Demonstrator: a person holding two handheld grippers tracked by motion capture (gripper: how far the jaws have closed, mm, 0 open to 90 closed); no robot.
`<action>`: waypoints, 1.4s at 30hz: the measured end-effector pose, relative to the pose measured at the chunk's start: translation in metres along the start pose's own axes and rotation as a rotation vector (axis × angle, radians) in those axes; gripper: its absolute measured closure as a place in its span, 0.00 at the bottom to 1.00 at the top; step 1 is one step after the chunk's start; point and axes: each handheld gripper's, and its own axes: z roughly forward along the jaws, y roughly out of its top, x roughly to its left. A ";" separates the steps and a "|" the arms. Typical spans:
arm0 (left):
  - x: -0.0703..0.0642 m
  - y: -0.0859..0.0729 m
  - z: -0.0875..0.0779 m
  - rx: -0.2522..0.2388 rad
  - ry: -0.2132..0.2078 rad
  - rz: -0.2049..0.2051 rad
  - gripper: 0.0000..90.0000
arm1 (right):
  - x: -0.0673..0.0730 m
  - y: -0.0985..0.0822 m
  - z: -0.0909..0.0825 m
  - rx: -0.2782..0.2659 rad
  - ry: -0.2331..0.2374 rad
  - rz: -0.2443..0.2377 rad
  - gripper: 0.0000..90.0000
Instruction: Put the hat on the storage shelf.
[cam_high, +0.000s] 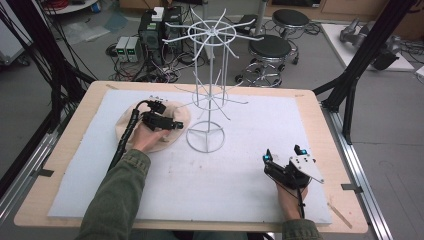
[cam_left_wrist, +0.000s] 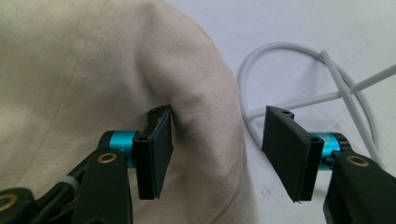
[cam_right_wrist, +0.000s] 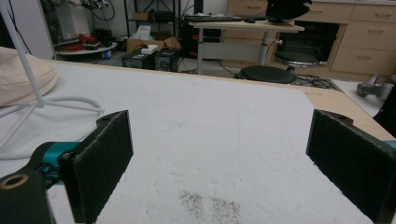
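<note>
Left tool (cam_left_wrist: 215, 154) gapes astride cream cloth (cam_left_wrist: 93, 70), its far side cropped.

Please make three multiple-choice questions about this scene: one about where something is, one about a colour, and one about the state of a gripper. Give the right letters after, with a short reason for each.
1. Where is the beige hat relative to the wire rack?
A. to the rack's left, beside its base ring
B. hanging on a top hook
C. at the table's right edge

2. What colour is the wire rack?
A. black
B. white
C. red

3. How does the left gripper stand?
A. shut on the rack
B. shut and empty
C. open, with a fold of the hat between its jaws

Answers: 1 A, the high view shows the hat lying on the white mat left of the base ring. 2 B, its wires are white. 3 C, the left gripper view shows the pads apart around the cloth.
</note>
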 end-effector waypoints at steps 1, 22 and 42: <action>0.001 -0.001 0.002 0.006 -0.002 -0.013 0.47 | 0.000 0.000 0.000 -0.001 0.000 0.000 0.07; 0.005 -0.011 0.010 -0.028 -0.012 -0.049 0.63 | 0.000 0.000 0.000 0.013 0.000 -0.001 0.07; 0.008 -0.029 -0.016 -0.197 -0.079 -0.055 0.91 | 0.001 -0.001 0.000 0.033 -0.020 -0.009 0.07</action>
